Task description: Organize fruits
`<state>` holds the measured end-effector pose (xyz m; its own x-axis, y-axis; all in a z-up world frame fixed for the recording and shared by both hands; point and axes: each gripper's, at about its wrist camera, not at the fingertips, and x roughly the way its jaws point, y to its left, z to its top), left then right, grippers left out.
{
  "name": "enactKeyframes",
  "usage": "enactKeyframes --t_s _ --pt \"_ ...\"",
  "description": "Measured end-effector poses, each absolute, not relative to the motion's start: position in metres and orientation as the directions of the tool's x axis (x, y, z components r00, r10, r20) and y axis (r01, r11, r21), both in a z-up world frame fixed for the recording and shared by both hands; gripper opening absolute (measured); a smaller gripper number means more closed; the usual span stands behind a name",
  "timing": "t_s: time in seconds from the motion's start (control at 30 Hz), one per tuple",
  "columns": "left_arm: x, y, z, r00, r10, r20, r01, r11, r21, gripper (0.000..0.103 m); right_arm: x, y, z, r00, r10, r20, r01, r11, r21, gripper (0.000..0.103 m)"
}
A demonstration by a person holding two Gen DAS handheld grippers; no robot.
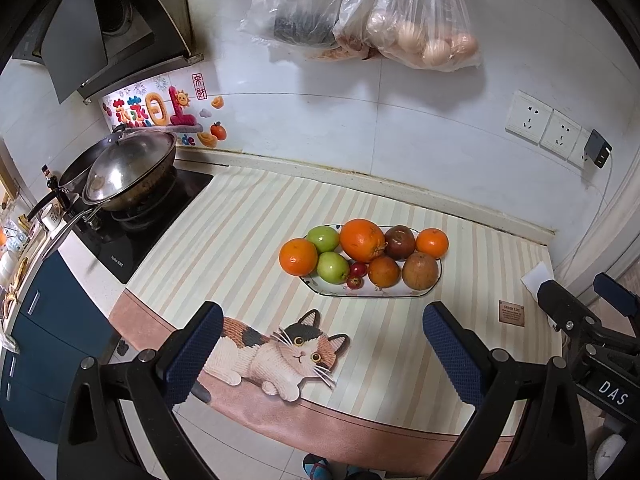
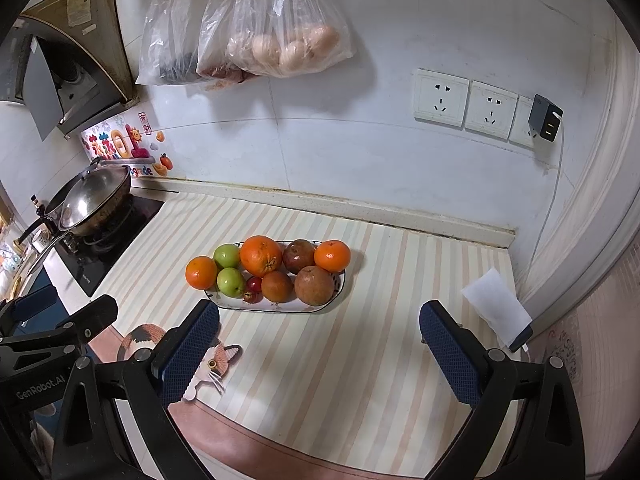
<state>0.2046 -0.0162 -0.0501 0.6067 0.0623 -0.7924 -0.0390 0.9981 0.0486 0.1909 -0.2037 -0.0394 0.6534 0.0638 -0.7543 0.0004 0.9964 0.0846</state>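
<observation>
Both of my grippers hang over the near edge of the bench (image 1: 248, 216), nothing between their fingers: the left gripper (image 1: 322, 356) spread wide above the cat (image 1: 280, 354) printed on the striped mat, the right gripper (image 2: 319, 354) equally wide apart to its right. Beyond them the plate (image 1: 374, 293) sits mid-mat, piled full. I see a big orange (image 1: 363, 239) at the back centre, two green apples (image 1: 329, 254) left of it, an orange (image 1: 298, 256) at the far left hanging over the rim, two small red fruits (image 1: 356, 274) in front, two brown fruits (image 1: 420, 270) and a dark one (image 1: 400, 242) to the right, and a mandarin (image 1: 432, 242) at the back right. A wok (image 1: 128, 170) stands on the stove to the left; bags (image 2: 256, 28) hang on the wall above.
</observation>
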Motion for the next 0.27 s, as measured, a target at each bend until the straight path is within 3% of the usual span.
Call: enactKeyframes --t_s 0.27 --pt "0.2023 -0.0145 -0.0505 0.612 0.060 -0.788 -0.040 0.998 0.045 0.102 0.1912 -0.2023 -0.0396 0.650 0.061 -0.757 -0.002 0.997 0.079 0.102"
